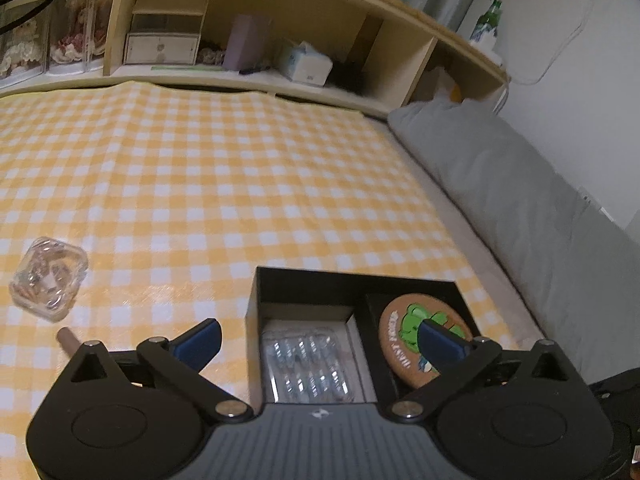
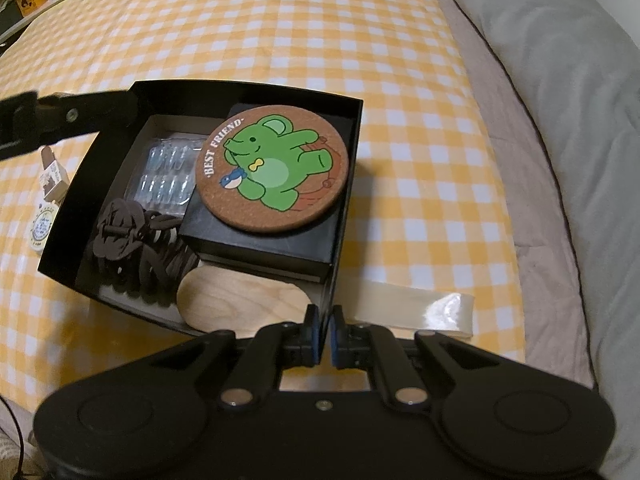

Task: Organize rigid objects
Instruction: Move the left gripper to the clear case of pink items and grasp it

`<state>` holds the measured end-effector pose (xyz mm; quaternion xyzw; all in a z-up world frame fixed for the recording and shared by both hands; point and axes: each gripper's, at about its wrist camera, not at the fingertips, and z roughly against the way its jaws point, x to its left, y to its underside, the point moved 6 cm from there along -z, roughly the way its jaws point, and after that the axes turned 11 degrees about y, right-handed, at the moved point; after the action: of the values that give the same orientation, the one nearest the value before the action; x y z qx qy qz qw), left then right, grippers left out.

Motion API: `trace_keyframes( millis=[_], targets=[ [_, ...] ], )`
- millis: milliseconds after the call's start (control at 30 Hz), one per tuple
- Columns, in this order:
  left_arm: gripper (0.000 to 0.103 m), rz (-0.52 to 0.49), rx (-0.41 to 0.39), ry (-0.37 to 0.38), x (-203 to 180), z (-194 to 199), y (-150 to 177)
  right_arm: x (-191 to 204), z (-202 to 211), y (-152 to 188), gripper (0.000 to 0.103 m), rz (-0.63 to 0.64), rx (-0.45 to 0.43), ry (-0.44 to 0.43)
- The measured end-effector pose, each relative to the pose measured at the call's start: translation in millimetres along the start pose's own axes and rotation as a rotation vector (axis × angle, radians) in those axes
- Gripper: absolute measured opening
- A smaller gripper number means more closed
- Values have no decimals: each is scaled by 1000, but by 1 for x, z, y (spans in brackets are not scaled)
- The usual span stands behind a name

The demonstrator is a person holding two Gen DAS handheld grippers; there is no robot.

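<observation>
A black box (image 2: 348,184) sits on the yellow checked cloth. It holds a round cork coaster (image 2: 272,168) with a green animal, lying on a smaller black box (image 2: 260,240). Beside these are a clear blister pack (image 2: 168,172), dark brown pieces (image 2: 136,240) and a pale wooden oval (image 2: 240,300). My left gripper (image 1: 320,340) hangs open wide over the box, nothing between its fingers; the coaster (image 1: 404,320) lies under its right finger. My right gripper (image 2: 325,328) is shut, its tips at the box's near corner. Whether it pinches the wall is unclear.
A clear square case (image 1: 48,278) and a brown stick (image 1: 68,340) lie left of the box. Small trinkets (image 2: 52,176) lie by its left wall, and a clear strip (image 2: 416,308) lies to its right. A grey pillow (image 1: 500,184) lines the right. Wooden shelves (image 1: 280,40) stand behind.
</observation>
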<state>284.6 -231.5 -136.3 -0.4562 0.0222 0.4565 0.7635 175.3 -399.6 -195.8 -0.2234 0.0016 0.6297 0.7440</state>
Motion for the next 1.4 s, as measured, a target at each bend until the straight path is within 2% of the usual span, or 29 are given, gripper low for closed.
trace_keyframes(
  millis=[333,500,767,967,1300,1400],
  targets=[
    [103,-92,88,-33,4,2,1,0,-1,1,6,-24,7,-12],
    [103,-139,85,-87,20,10,-3,-1,-1,1,6,-31,9,-14],
    [103,-191,59,-155,63,24,-20,0,-1,1,6,-24,14,-8],
    [103,-147,41,-212,107,28,-28,1,-1,1,6,-16,15,-3],
    [103,-176,57,-344,170,21,-19,2,-3,1,6,-18,21,-4],
    [103,-171,44,-353,185,21,-17,2,-4,1,6,-15,22,-5]
  ],
)
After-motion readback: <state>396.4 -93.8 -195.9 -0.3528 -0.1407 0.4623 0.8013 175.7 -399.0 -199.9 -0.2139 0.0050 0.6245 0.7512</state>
